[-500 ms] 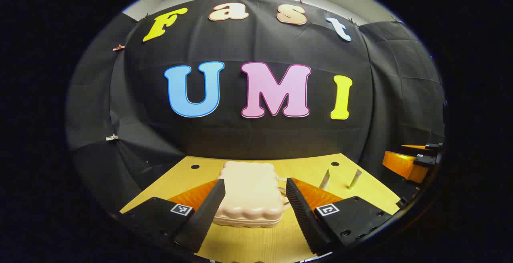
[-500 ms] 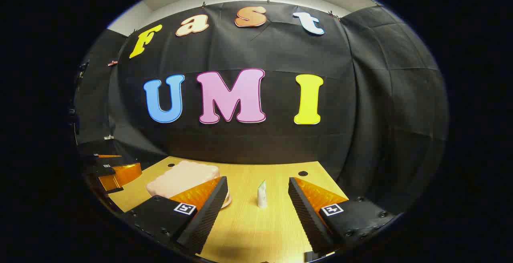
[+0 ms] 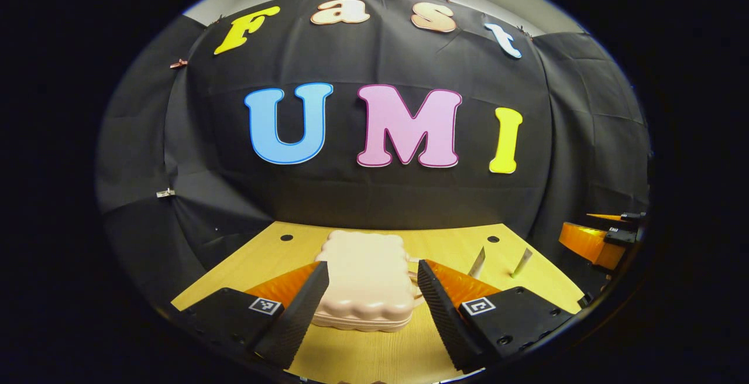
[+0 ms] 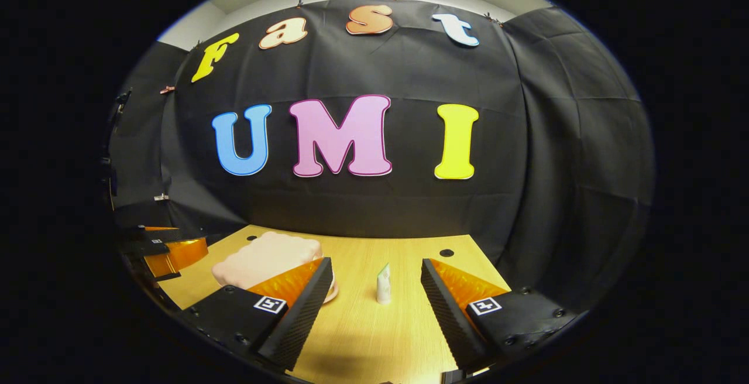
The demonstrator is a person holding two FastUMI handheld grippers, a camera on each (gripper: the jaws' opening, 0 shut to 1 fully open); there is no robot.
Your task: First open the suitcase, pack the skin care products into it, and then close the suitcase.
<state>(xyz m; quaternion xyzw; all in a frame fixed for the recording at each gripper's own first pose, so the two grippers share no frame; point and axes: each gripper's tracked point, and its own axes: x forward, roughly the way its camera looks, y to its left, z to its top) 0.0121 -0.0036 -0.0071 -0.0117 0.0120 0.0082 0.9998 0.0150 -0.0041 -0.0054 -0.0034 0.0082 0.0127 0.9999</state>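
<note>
Left gripper (image 3: 373, 297): fingers spread wide, empty. The closed, pale pink scalloped plastic suitcase (image 3: 364, 277) lies lower centre. Right gripper (image 4: 376, 300): wide, empty; the small white skin-care tube (image 4: 383, 284) stands lower centre on the yellow wooden table (image 4: 404, 258).

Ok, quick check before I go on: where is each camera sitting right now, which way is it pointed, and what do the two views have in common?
Left gripper view: rides the left gripper, facing the booth's back wall across the table; its open fingers frame the closed suitcase, with two tubes at right.
Right gripper view: rides the right gripper, facing the same wall; its open fingers frame one upright tube.
Shared: the suitcase, the table and the tubes; each view catches the other gripper at its edge.
</note>
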